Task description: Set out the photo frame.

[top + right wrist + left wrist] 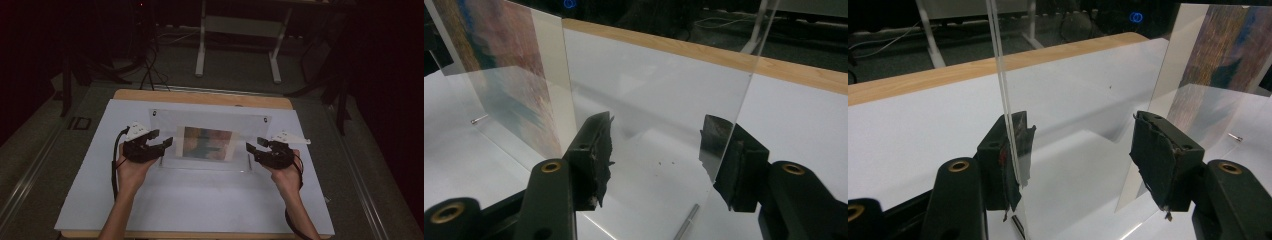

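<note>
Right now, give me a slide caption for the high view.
Two hand-held grippers, left and right, open at either end of a clear acrylic photo frame on a white table.

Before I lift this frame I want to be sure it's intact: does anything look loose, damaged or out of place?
Yes. A small metal screw lies loose on the white table sheet beside the clear acrylic picture frame, and a thin metal rod lies near the right hand-held gripper, whose black pad is torn and ragged.
</note>
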Demonstrator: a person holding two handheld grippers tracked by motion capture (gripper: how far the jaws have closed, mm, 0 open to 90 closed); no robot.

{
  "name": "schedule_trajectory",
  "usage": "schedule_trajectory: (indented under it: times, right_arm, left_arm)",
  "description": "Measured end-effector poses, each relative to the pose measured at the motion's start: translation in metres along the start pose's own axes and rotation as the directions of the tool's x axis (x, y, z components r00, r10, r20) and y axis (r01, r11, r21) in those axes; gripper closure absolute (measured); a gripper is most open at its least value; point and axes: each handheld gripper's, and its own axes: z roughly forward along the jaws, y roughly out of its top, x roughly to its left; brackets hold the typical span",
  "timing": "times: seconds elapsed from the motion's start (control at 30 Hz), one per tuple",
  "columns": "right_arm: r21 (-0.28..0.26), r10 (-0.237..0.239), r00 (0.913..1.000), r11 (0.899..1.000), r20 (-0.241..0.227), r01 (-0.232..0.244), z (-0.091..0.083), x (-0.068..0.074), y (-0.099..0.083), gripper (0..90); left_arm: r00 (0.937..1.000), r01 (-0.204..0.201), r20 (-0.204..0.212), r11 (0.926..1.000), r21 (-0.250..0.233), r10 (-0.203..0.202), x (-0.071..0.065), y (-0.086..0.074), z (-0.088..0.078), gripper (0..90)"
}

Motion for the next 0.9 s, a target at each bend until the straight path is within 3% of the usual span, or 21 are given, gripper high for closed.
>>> schedule_trajectory:
  times: [0.6,0.9]
  right_arm:
    - [-0.014,-0.003,0.9996,1.000,-0.027,0.003,-0.0007,-0.0043,-0.0026,47.1]
    - [-0.003,-0.040,0.9991,0.999,-0.014,0.040,-0.0004,-0.0026,-0.0024,46.1]
  left_arm:
    - [1.0000,-0.006,0.002,0.9999,-0.009,0.006,-0.0007,-0.0020,-0.0012,39.2]
    - [0.9998,-0.018,-0.008,0.9995,-0.027,0.018,-0.0017,-0.0048,-0.0013,38.5]
